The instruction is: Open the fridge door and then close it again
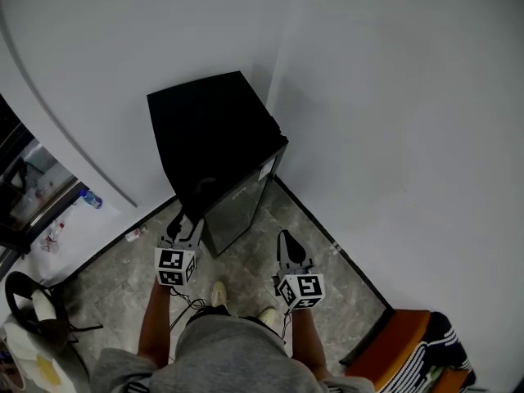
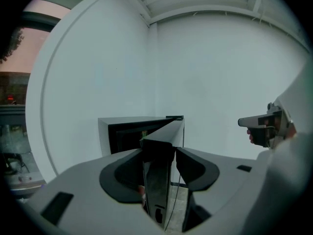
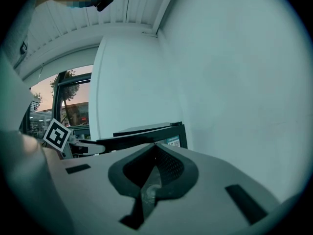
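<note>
A small black fridge point(image 1: 209, 142) stands in the corner where two white walls meet. Its grey door point(image 1: 237, 207) is ajar, and the dark inside point(image 2: 124, 136) shows to the left of the door. My left gripper point(image 1: 193, 218) is at the door's free edge. In the left gripper view that edge point(image 2: 159, 180) fills the gap between the jaws, and both pads lie against it. My right gripper point(image 1: 286, 241) hovers over the floor to the right of the fridge, shut, with nothing in it point(image 3: 155, 147). It touches nothing.
The floor is marbled tile point(image 1: 327, 285). An orange seat with a striped cloth point(image 1: 413, 346) sits at the bottom right. Bottles point(image 1: 90, 199) lie by the glass front at the left, and a bag with a dark strap point(image 1: 33, 322) is at the lower left. The person's shoes point(image 1: 219, 293) are between the grippers.
</note>
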Motion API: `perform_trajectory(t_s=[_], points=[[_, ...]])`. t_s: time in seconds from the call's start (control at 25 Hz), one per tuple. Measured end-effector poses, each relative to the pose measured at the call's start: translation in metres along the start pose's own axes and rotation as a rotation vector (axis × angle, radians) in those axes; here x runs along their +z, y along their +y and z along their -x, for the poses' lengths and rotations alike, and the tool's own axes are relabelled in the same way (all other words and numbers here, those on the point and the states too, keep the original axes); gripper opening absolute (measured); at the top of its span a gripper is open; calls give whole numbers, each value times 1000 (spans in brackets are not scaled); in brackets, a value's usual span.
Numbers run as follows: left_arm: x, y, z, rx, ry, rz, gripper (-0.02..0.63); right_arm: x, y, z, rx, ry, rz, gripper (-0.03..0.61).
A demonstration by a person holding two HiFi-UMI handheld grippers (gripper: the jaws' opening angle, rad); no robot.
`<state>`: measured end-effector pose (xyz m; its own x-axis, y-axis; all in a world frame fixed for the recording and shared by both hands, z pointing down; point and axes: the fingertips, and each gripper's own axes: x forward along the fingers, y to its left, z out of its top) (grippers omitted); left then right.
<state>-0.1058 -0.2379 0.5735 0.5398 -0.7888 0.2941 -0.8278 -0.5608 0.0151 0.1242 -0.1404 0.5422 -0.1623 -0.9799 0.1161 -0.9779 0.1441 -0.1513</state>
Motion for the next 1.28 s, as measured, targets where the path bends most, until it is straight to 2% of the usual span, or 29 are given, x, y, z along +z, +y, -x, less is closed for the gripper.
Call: perform_trajectory(t_s=[0.56,1.28], points=[[-7,-51,24,75,25,-18,207,8,-19,38,71,-9,11,25],[-9,-124,39,43,10,-2,207,4,-51,83,99,-1,23,25]])
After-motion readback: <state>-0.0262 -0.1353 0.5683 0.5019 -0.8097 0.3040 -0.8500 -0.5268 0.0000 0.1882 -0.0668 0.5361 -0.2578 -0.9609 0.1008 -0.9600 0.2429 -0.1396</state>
